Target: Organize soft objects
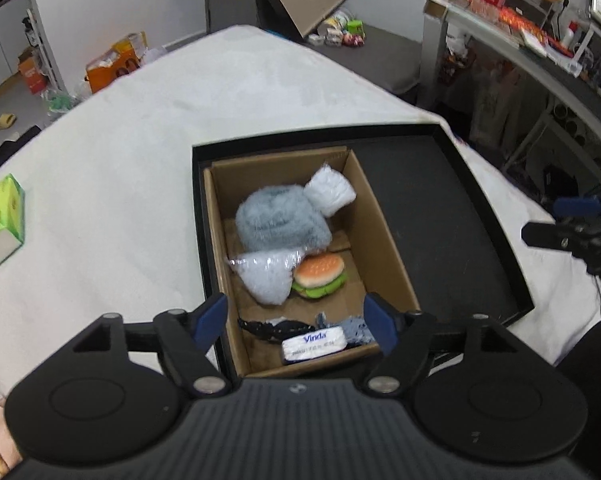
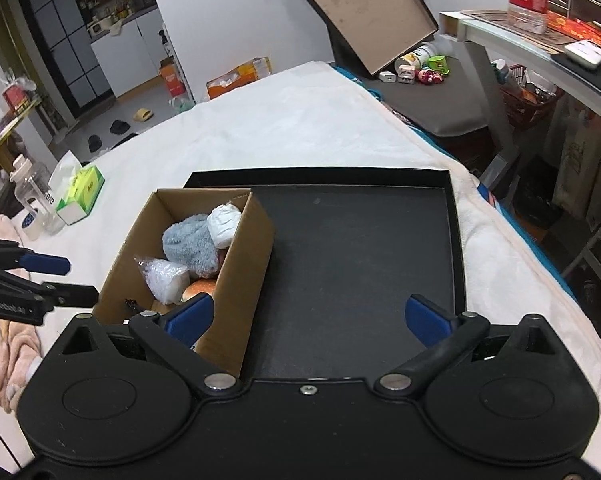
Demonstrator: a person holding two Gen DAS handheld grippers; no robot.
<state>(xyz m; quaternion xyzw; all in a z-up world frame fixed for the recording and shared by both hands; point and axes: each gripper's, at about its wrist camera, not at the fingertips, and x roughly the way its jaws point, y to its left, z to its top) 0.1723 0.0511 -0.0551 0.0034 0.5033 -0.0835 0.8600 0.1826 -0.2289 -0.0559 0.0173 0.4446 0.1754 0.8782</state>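
Observation:
A brown cardboard box [image 1: 384, 220] stands in the left part of a black tray [image 1: 440, 216] on the white bed. Inside lie a grey fluffy plush [image 1: 280, 220], a white bagged bundle [image 1: 330, 190], a clear bag of white stuff [image 1: 266, 280], a toy burger [image 1: 319, 274], a Vinda tissue pack [image 1: 314, 345] and a dark knitted item [image 1: 276, 327]. My left gripper [image 1: 296, 326] is open and empty above the box's near end. My right gripper [image 2: 308, 318] is open and empty over the tray [image 2: 360, 260], next to the box [image 2: 244, 264].
A green tissue box [image 1: 2, 216] lies at the bed's left; it shows in the right wrist view [image 2: 80, 194] beside a clear bottle [image 2: 32, 200]. A desk with shelves [image 1: 540, 48] stands at the right. A framed board [image 2: 364, 8] leans behind the bed.

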